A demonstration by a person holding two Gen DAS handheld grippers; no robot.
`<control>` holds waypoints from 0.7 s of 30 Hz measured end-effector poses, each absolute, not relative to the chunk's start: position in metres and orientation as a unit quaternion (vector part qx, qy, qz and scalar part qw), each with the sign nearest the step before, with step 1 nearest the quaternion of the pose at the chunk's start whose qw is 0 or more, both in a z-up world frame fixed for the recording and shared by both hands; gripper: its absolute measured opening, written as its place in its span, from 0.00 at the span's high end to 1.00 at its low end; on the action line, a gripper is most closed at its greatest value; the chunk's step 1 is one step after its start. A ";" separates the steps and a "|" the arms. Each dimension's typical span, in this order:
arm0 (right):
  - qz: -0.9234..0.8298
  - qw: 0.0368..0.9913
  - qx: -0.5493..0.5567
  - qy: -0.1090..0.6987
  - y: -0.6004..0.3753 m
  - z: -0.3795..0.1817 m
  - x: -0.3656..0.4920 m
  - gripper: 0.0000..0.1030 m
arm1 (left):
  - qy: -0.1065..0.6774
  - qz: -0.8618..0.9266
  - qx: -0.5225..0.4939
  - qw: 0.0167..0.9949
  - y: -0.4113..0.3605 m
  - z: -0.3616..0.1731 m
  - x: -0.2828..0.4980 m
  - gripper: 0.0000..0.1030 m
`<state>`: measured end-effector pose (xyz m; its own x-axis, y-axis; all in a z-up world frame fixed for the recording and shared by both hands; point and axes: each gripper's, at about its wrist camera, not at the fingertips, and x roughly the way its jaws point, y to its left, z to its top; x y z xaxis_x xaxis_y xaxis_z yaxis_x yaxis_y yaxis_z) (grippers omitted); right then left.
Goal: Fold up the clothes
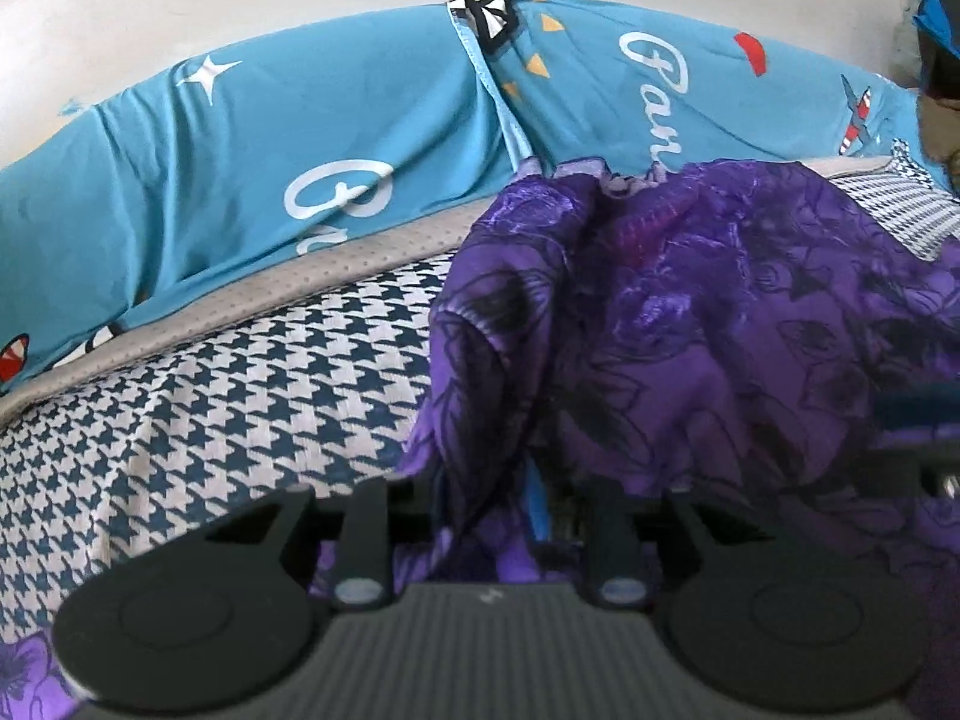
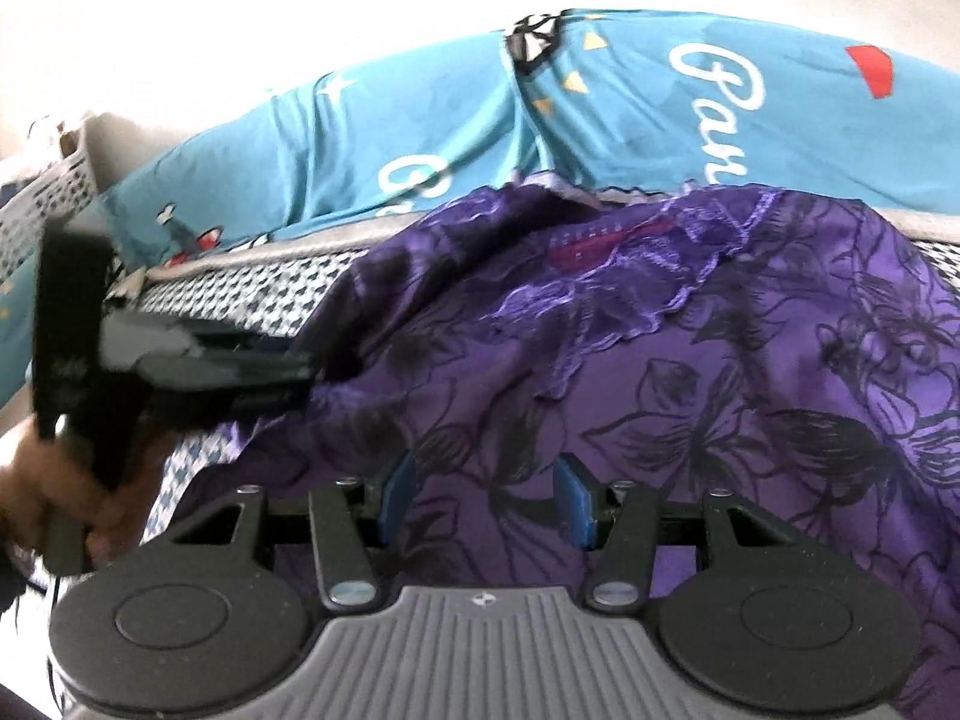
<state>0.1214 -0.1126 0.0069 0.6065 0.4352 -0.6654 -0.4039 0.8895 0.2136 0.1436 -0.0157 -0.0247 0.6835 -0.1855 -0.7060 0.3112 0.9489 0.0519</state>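
Note:
A purple garment [image 1: 720, 312] with black flower outlines lies crumpled on the bed, its lace neckline [image 2: 630, 300] turned up. My left gripper [image 1: 552, 504] is buried in a raised fold of it; only one blue pad shows under the cloth. Seen from the right wrist, the left gripper [image 2: 306, 372] reaches in from the left, held by a hand [image 2: 36, 480], its fingers pinched on the garment's [image 2: 660, 408] left edge. My right gripper [image 2: 485, 495] hovers low over the garment's near part. Its blue pads [image 2: 396, 492] stand well apart, with flat cloth between them, not pressed.
The bed has a blue-and-white houndstooth sheet [image 1: 210, 420] and a grey perforated mattress edge [image 1: 336, 276]. Behind it lies a teal blanket [image 1: 240, 150] with white script, against a pale wall. A white lattice basket [image 2: 48, 198] stands at the far left.

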 end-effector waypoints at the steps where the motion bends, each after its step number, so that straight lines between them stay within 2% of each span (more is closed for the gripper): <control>1: 0.233 0.898 0.024 0.373 -0.114 0.008 0.124 0.51 | 0.374 -0.139 0.082 0.913 -0.016 -0.025 0.142 0.78; 12: 0.250 0.913 0.069 0.316 -0.109 0.013 0.162 0.51 | 0.376 -0.178 0.096 0.904 -0.027 -0.024 0.129 0.74; 21: 0.281 0.904 0.095 0.308 -0.096 0.008 0.175 0.51 | 0.378 -0.206 0.109 0.896 -0.037 -0.025 0.119 0.69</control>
<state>0.1749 -0.0957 0.0079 0.6532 0.5660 -0.5030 -0.4493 0.8244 0.3442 0.1188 -0.0370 -0.0246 0.6288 -0.2865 -0.7228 0.4520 0.8911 0.0400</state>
